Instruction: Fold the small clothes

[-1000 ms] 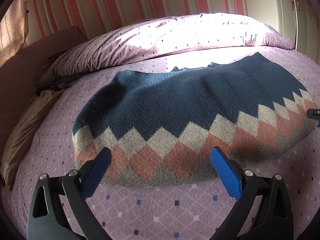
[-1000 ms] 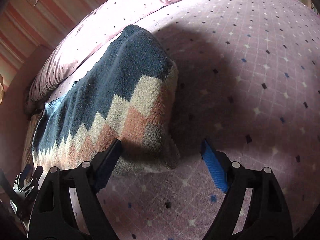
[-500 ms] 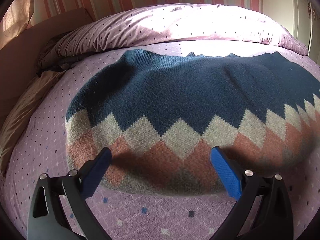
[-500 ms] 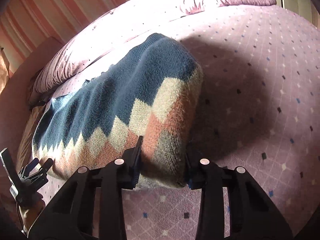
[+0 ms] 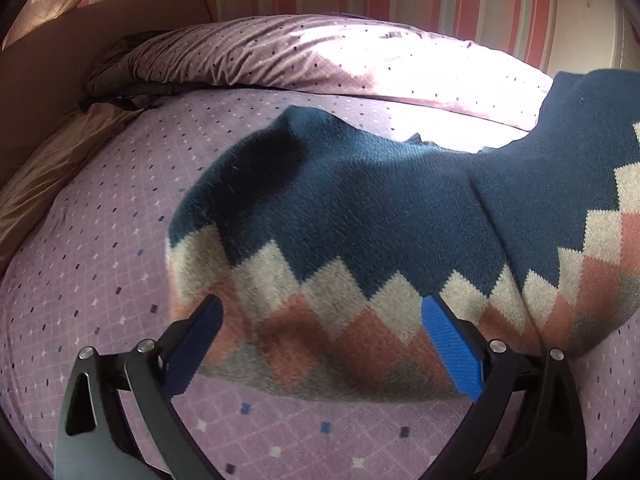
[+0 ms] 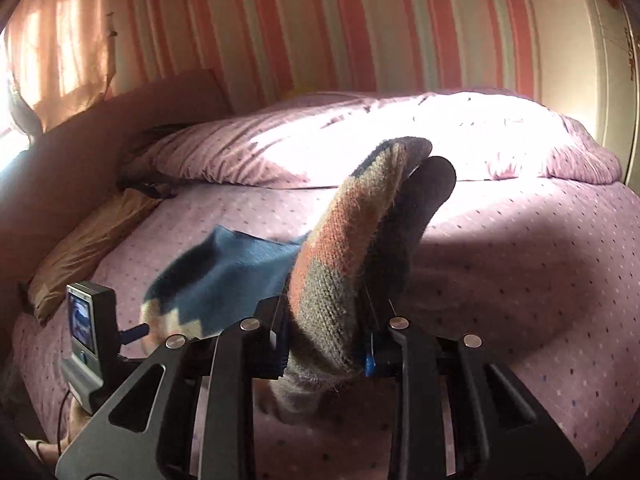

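Note:
A knitted sweater (image 5: pixel 360 216), dark blue with a cream, salmon and grey zigzag hem, lies on the purple dotted bed sheet (image 5: pixel 100 280). My left gripper (image 5: pixel 324 344) is open, its blue-padded fingers astride the hem's left part, just above it. My right gripper (image 6: pixel 326 344) is shut on the sweater's right hem corner (image 6: pixel 344 248) and holds it lifted off the bed. In the left wrist view that raised side stands up at the right edge (image 5: pixel 600 184).
A rolled purple duvet (image 5: pixel 340 56) lies across the far side of the bed, with a tan pillow (image 5: pixel 52 168) at the left. A striped wall stands behind. The left gripper's body and screen (image 6: pixel 86 328) show at the right wrist view's lower left.
My right gripper closed on the sweater's right hem corner and lifted it up off the bed. My left gripper moved forward over the left part of the hem, still open.

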`<state>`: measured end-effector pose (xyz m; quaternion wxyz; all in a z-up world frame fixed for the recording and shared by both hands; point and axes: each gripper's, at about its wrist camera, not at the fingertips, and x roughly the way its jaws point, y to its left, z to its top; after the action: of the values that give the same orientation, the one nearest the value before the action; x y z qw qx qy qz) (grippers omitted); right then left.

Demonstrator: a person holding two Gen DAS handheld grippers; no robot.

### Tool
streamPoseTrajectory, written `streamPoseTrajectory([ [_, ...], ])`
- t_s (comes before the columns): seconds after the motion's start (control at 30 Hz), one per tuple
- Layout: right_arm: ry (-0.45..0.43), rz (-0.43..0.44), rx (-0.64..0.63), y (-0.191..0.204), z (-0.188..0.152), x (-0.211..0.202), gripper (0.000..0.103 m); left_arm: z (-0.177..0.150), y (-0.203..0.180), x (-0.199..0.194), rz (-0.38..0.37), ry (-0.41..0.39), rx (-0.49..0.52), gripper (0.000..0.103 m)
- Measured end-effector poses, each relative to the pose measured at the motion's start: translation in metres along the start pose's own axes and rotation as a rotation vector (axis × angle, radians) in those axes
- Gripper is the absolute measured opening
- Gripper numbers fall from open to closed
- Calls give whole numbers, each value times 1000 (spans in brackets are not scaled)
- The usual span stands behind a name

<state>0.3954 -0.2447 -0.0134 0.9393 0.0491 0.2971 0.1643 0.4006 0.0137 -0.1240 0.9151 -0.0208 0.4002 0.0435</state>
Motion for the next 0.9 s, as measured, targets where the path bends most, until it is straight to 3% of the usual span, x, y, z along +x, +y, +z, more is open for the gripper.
streamPoseTrajectory([
  [0.17, -14, 120, -45, 90, 16, 37, 26, 10, 72, -18, 31, -42, -79, 100],
  [0.33, 110, 178, -60, 168, -14, 123, 25, 1, 155, -30, 76, -45, -177, 100],
  [0.43, 208, 157, -132, 207, -55, 166, 24, -10, 187, -28, 110, -29, -193, 100],
  [0.53, 194, 81, -247, 230, -81, 174, 27, -17, 204, -26, 120, -10, -188, 100],
  [0.57, 179, 66, -274, 232, -85, 170, 33, -18, 206, -26, 112, -12, -188, 100],
  [0.67, 145, 156, -224, 219, -80, 145, 89, -12, 198, -29, 85, -20, -184, 100],
  [0.7, 111, 186, -195, 210, -76, 131, 96, -8, 192, -30, 69, -27, -182, 100],
  [0.77, 39, 206, -171, 192, -65, 97, 96, 1, 176, -35, 37, -46, -168, 100],
  [0.9, -50, 111, -158, 141, -47, 49, 97, 22, 125, -46, -63, -74, -107, 100],
])
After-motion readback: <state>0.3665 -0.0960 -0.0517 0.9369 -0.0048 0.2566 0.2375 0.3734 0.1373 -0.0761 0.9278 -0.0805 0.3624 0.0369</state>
